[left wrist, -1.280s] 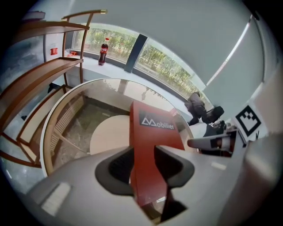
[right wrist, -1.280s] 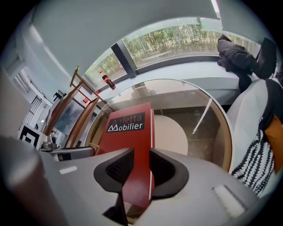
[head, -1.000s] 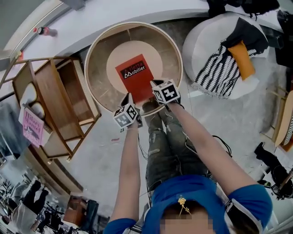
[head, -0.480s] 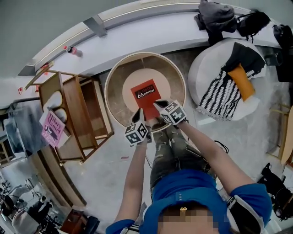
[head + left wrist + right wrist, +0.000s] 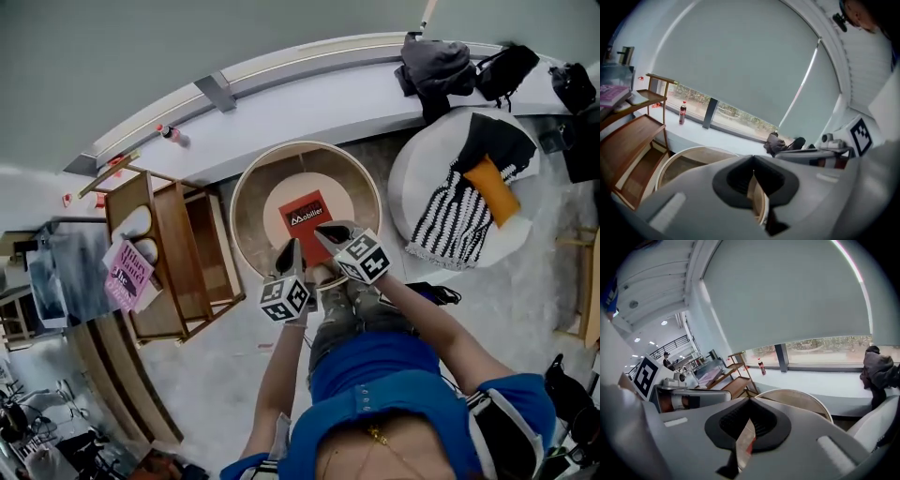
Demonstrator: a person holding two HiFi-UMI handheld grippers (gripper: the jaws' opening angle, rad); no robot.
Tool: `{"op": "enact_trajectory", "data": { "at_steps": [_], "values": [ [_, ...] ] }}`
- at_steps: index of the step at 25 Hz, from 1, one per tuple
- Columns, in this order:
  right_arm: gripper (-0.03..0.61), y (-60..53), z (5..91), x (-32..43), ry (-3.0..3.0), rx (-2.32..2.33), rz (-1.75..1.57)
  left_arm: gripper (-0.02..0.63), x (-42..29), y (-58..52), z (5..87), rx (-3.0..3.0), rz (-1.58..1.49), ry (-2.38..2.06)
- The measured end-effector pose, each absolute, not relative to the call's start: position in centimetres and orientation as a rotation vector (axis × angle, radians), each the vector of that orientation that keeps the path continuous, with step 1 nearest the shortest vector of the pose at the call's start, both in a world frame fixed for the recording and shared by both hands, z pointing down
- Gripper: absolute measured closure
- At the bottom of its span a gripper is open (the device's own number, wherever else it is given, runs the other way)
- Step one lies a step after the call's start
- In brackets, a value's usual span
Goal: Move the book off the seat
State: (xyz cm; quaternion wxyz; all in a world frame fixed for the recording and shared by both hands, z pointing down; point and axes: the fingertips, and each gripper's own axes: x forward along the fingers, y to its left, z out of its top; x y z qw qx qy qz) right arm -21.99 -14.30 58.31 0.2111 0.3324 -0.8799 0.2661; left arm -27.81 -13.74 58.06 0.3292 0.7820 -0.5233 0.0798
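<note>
The red book (image 5: pixel 302 214) lay flat on the pale round seat (image 5: pixel 344 203) of the basket chair, straight ahead of both grippers and, by my reading, below them. Its long axis ran away from the person, with the far end leaning slightly left. The title read upright from the person's side, so the top edge pointed away. The left gripper (image 5: pixel 291 251) sat over the near left corner and the right gripper (image 5: pixel 330 232) over the near right edge (neither clearly nearer). Both had their jaws pressed together on nothing.
</note>
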Motion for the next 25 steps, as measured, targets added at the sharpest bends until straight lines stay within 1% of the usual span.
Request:
{"op": "enact_trajectory", "data": {
  "at_steps": [7, 15, 25],
  "values": [
    [0.580, -13.9, 51.1, -21.5, -2.576, 1.019, 0.660, 0.614, -27.3, -12.7, 51.1, 2.155, 0.141, -1.431],
    [0.580, -12.0, 44.3, -21.3, -2.706, 1.034, 0.506, 0.612, -27.0, -10.6, 45.2, 2.236, 0.096, -1.498],
    [0.580, -10.2, 41.2, -21.3, -2.762, 0.976, 0.413, 0.614, -25.9, -9.0, 41.7, 2.272, 0.064, -1.548]
  ]
}}
